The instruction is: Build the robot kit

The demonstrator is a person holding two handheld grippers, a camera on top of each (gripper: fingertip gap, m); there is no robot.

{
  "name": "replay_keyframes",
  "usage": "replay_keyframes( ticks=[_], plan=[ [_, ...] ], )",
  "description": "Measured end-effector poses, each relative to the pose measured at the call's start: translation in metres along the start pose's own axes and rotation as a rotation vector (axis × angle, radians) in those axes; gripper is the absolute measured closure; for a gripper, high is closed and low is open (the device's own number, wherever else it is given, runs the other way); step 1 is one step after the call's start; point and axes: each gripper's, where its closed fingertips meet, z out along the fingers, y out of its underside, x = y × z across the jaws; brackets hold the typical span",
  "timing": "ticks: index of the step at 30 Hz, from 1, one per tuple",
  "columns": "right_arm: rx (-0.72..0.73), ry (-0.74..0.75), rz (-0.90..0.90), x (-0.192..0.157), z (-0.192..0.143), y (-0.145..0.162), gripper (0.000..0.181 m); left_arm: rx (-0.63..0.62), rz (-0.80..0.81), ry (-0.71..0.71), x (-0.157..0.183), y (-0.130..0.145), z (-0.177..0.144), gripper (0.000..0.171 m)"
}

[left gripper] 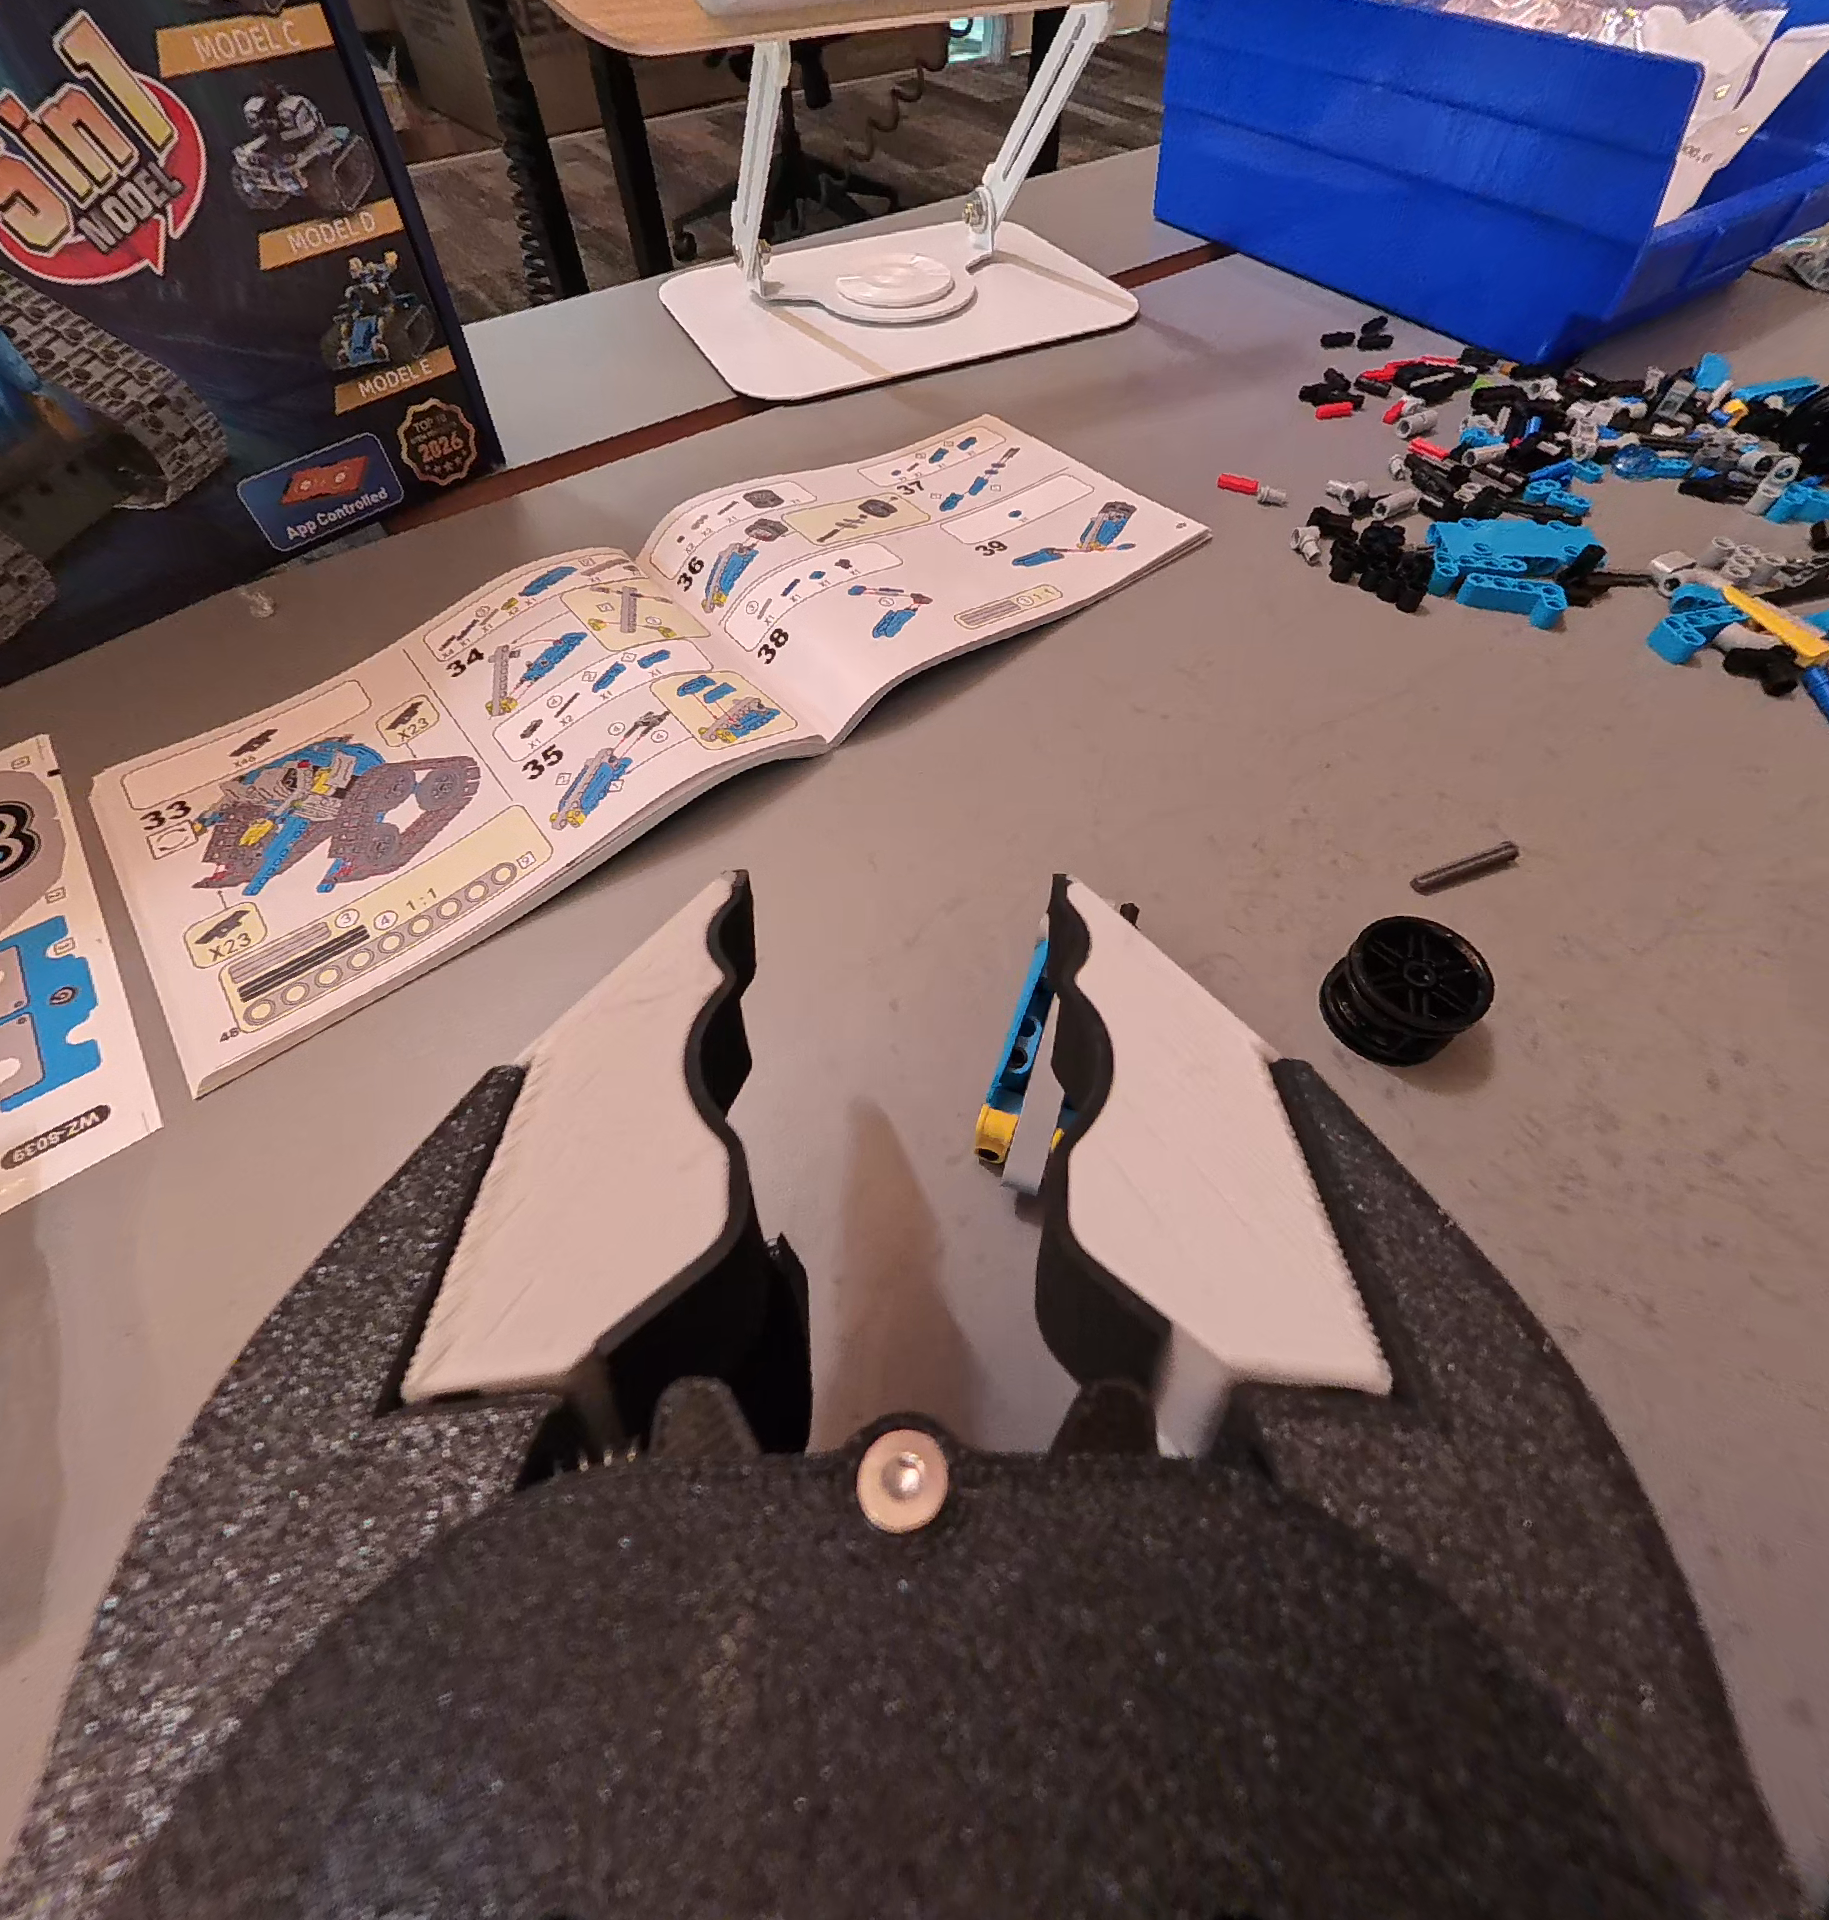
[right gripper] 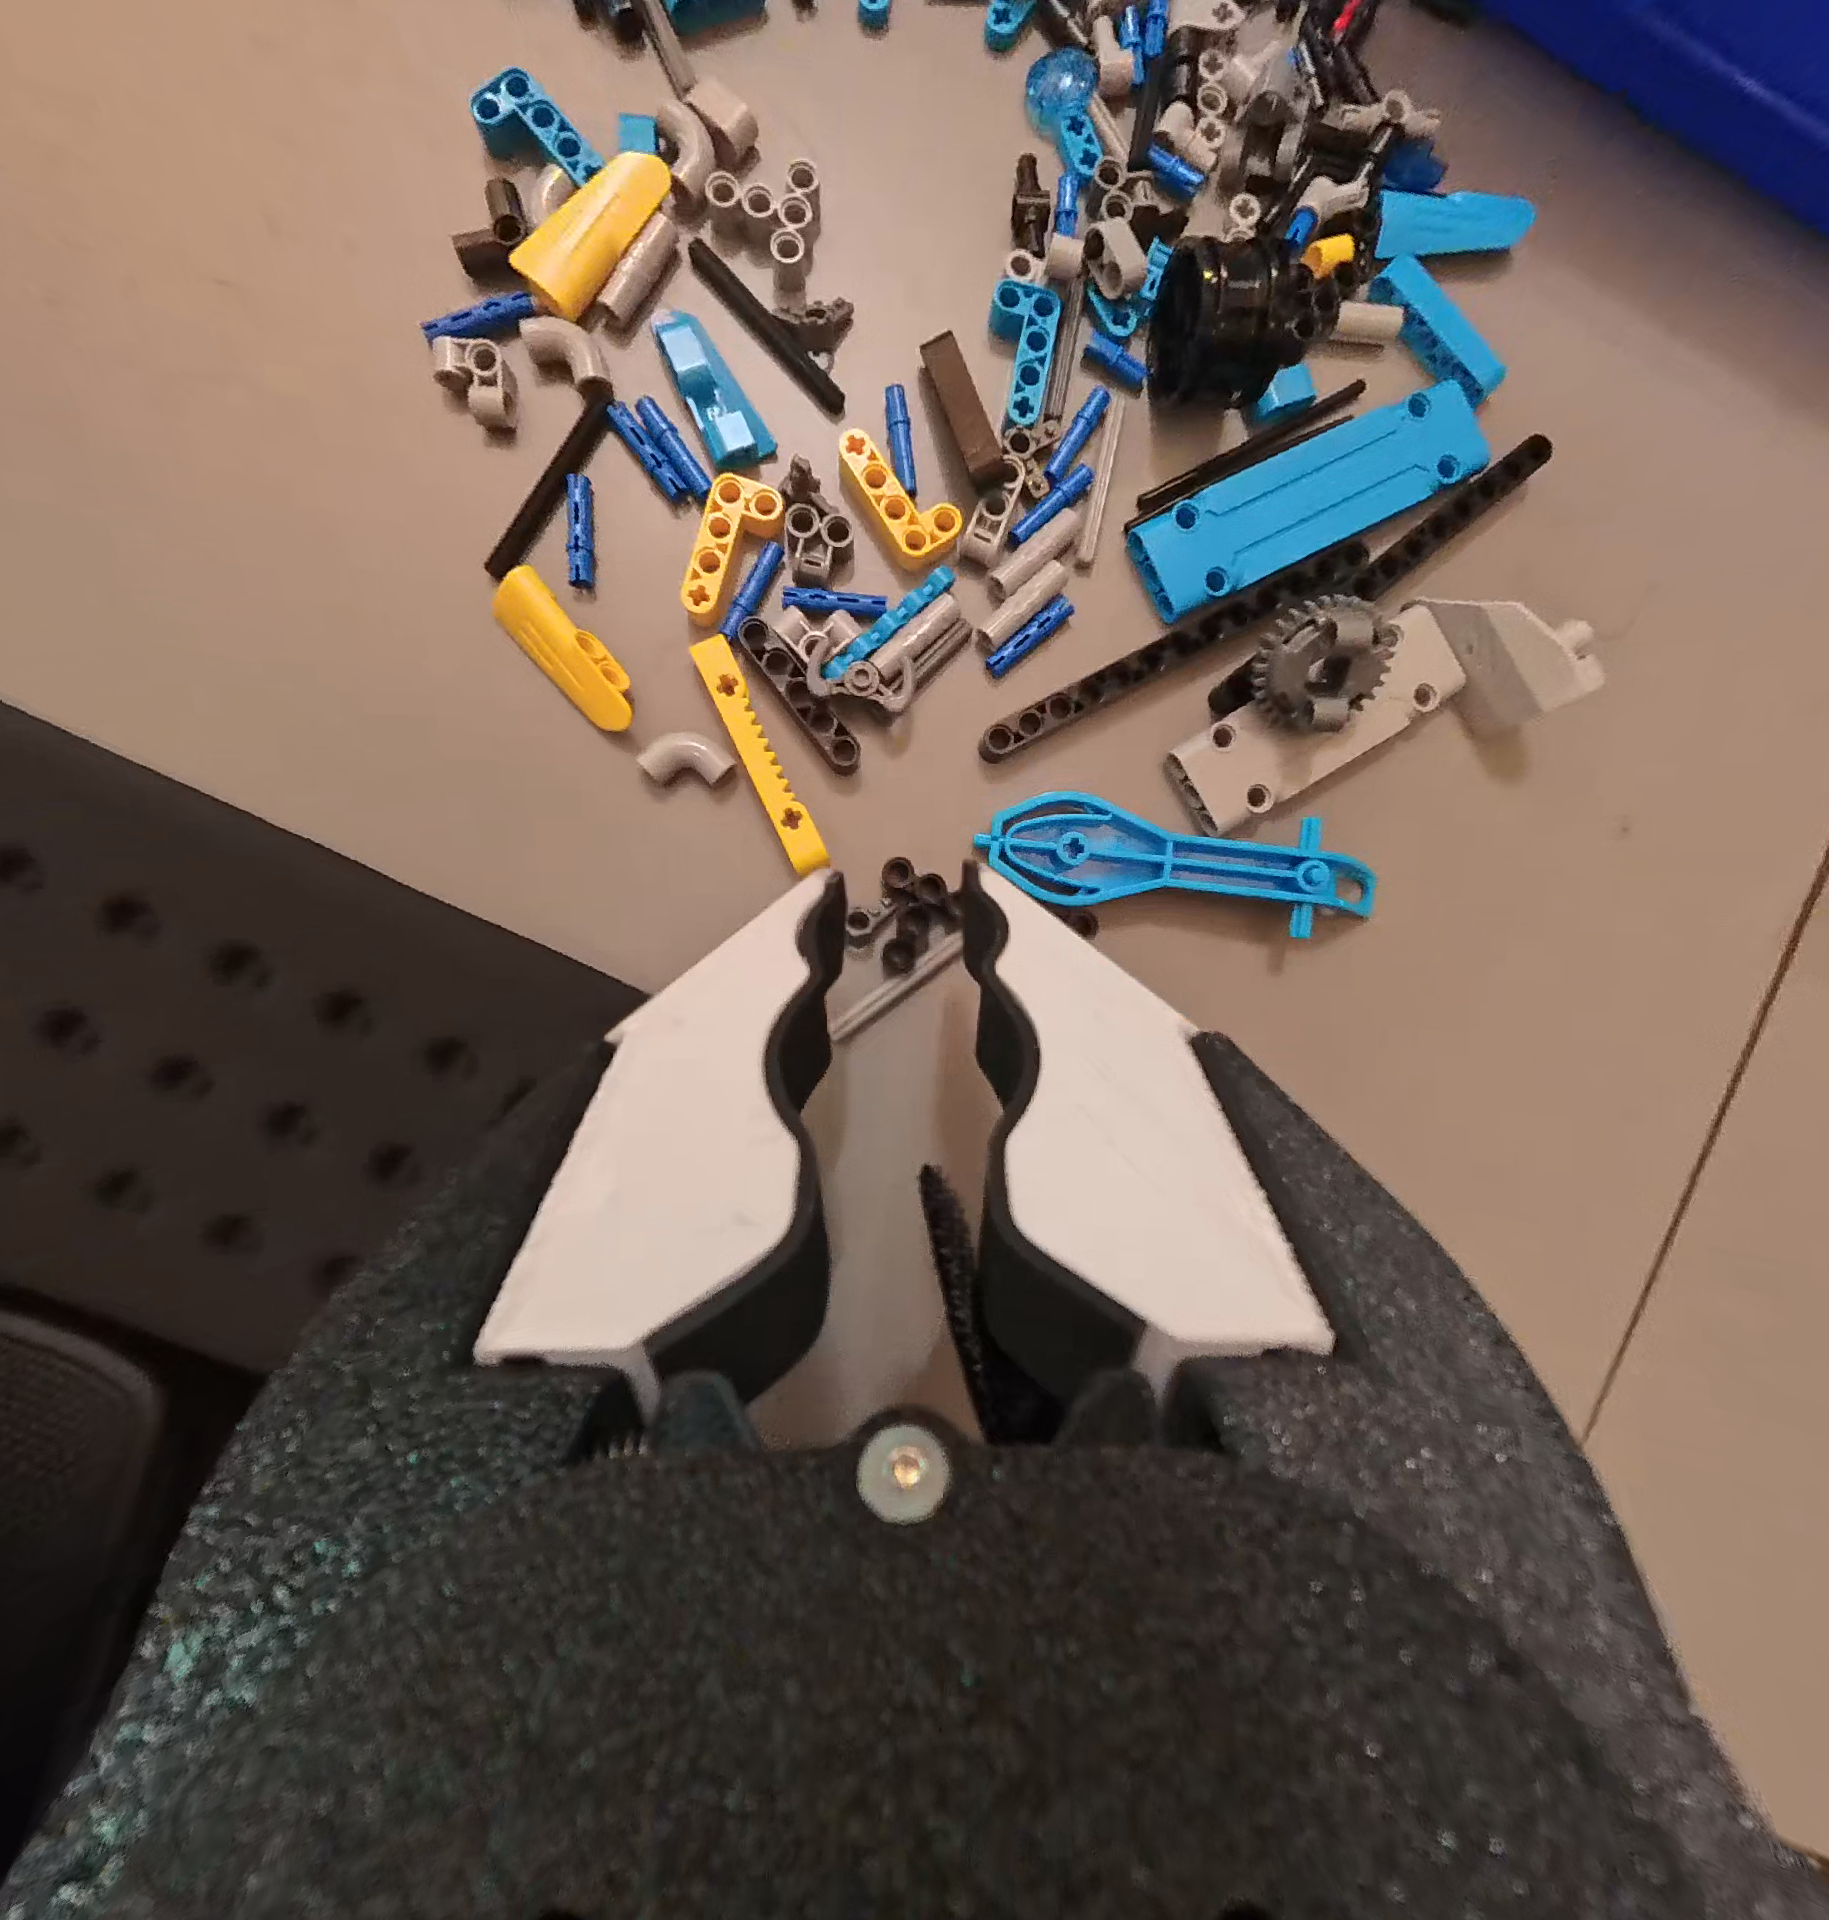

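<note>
My left gripper [left gripper: 899, 894] is open and empty, low over the grey table [left gripper: 1253, 727]. A small blue, yellow and grey brick assembly [left gripper: 1022, 1049] lies on the table against the inner side of its right finger, partly hidden by it. A black wheel [left gripper: 1409, 989] and a dark axle [left gripper: 1464, 865] lie just to the right. My right gripper [right gripper: 902, 881] is open with a narrow gap. Its tips stand on either side of a small cluster of black pins [right gripper: 915, 896] and a thin grey axle [right gripper: 894, 995]. A yellow toothed bar [right gripper: 759, 753] and a blue openwork tool [right gripper: 1170, 857] lie beside the tips.
An open instruction booklet [left gripper: 629, 686], a sticker sheet [left gripper: 27, 966], the kit's box [left gripper: 162, 312], a white stand [left gripper: 899, 312] and a blue bin [left gripper: 1492, 156] stand beyond the left gripper. A pile of loose parts [right gripper: 993, 416] spreads ahead of the right gripper. The table edge and a dark perforated panel [right gripper: 214, 987] lie to its left. The thin grey axle [right gripper: 894, 995] is about 4 cm from my right fingertips and 45 cm from my left. The yellow toothed bar [right gripper: 759, 753] is about 4 cm from my right fingertips.
</note>
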Motion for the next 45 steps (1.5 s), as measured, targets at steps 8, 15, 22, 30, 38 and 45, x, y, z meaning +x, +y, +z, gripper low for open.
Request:
replay_keyframes(
  ticks=[8,15,22,30,38,45],
  plan=[
    [0.047,-0.038,-0.013,0.000,0.019,-0.022,0.164,0.000,-0.007,0.000,-0.001,0.000,0.000,0.115],
    [0.018,-0.114,-0.056,0.003,0.047,-0.034,0.166,0.001,0.001,-0.001,0.000,0.000,-0.001,0.115],
    [0.017,-0.097,-0.057,0.021,0.052,-0.042,0.167,-0.004,-0.004,0.001,-0.001,0.001,0.000,0.115],
    [-0.032,-0.089,-0.076,0.028,0.066,-0.037,0.167,-0.006,0.002,0.004,0.000,0.002,0.000,0.115],
    [0.011,-0.120,-0.031,0.030,0.058,-0.041,0.174,-0.005,0.000,0.005,0.000,0.001,0.000,0.115],
    [0.395,-0.545,0.186,-0.011,0.009,-0.094,0.174,-0.003,0.002,0.007,0.001,0.001,0.000,0.115]
  ],
)
